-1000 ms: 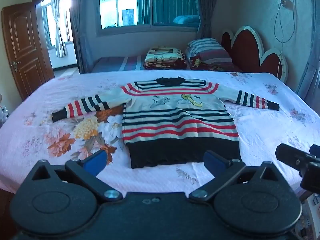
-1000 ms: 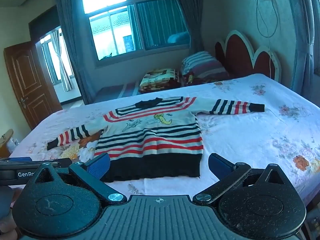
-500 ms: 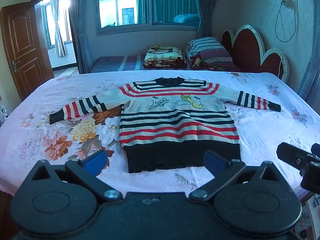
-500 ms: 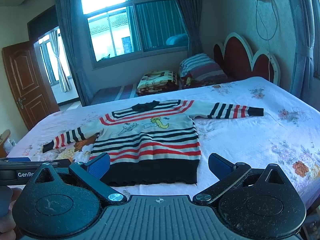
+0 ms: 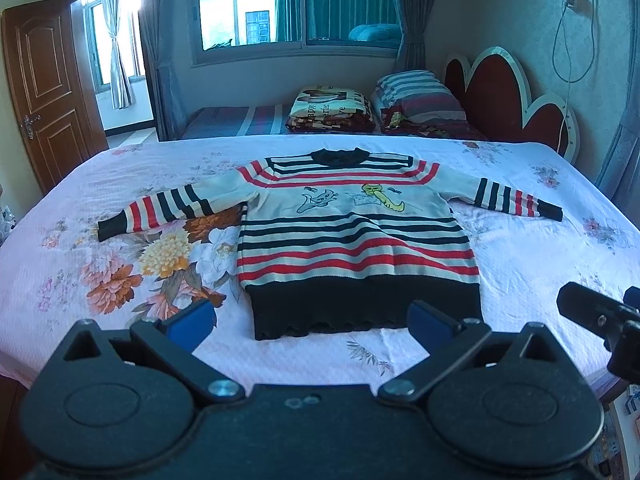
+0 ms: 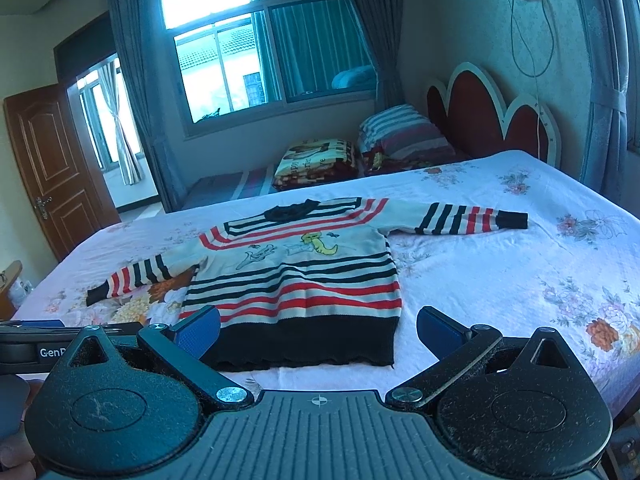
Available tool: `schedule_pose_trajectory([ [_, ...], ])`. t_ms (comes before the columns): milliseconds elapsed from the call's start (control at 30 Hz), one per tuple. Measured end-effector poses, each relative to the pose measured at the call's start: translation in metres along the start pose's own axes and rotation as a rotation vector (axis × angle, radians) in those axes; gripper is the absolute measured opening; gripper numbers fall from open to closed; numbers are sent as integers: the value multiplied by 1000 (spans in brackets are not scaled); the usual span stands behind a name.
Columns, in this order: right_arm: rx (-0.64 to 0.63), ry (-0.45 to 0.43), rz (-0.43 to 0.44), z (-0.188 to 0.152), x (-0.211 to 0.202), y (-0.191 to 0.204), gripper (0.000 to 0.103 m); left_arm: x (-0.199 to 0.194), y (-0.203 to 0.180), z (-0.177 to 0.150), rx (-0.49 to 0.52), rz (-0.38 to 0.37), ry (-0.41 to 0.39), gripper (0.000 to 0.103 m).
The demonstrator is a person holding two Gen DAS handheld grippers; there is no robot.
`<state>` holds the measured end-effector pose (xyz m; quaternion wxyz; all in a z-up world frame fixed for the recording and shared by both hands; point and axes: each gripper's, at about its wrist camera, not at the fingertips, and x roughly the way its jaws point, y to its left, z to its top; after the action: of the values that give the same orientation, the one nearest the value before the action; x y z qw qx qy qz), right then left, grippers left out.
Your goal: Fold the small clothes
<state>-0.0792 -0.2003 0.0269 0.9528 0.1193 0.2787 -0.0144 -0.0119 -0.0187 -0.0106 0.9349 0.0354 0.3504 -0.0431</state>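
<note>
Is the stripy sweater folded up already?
No, the sweater lies flat on the bed with both sleeves spread out to the sides.

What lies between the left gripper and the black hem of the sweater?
Only bare floral bedsheet. In the left wrist view the open left gripper hangs before the sweater, with nothing between its jaws and the hem.

Red, black, cream striped sweater point(image 5: 352, 240)

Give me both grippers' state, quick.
Left gripper: open, holding nothing, short of the sweater.
Right gripper: open, holding nothing.
</note>
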Motion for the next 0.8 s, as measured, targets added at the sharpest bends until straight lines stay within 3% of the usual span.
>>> schedule_pose_trajectory([
  [800, 5, -2, 5, -1, 3, 3, 103, 3, 4, -1, -11, 4, 6, 103],
])
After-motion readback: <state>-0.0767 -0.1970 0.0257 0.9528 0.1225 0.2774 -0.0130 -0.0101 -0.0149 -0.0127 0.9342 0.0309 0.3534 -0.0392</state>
